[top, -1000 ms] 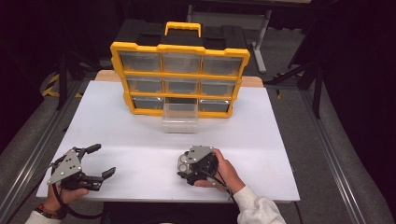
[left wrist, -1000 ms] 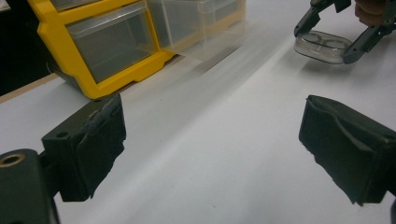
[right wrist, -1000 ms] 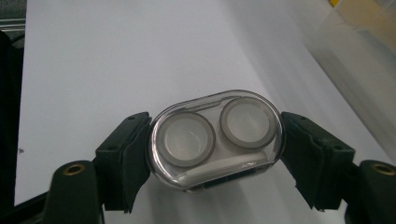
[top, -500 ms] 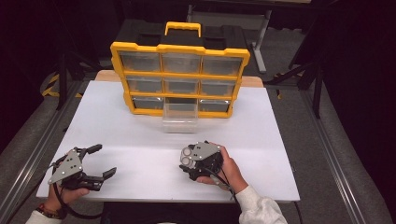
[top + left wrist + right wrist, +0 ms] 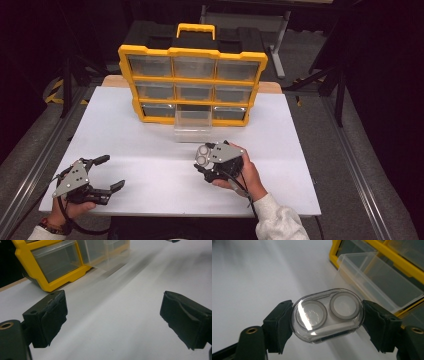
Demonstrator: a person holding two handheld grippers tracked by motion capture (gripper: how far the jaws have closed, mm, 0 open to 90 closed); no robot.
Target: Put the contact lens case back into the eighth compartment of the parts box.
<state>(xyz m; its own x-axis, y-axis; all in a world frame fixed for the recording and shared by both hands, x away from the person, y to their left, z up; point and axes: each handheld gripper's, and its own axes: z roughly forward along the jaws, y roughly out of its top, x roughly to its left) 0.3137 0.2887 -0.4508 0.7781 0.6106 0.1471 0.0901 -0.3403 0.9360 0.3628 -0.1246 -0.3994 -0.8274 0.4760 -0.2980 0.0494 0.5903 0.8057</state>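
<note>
While the left gripper (image 5: 104, 173) hovers over the white table (image 5: 150, 150) with jaws spread and empty, the right gripper (image 5: 327, 315) clamps a clear oval two-lens plastic case (image 5: 327, 315) between its pads, near the pulled-out clear drawer (image 5: 382, 282) of the yellow organizer (image 5: 192, 82).

White table (image 5: 150, 150) — grey floor (image 5: 345, 150), dark surroundings.

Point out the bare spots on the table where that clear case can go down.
Free: the white table between the left tongs and right tongs, and its right part. Crowded: the back middle, where the pulled-out drawer juts from the yellow organizer.
</note>
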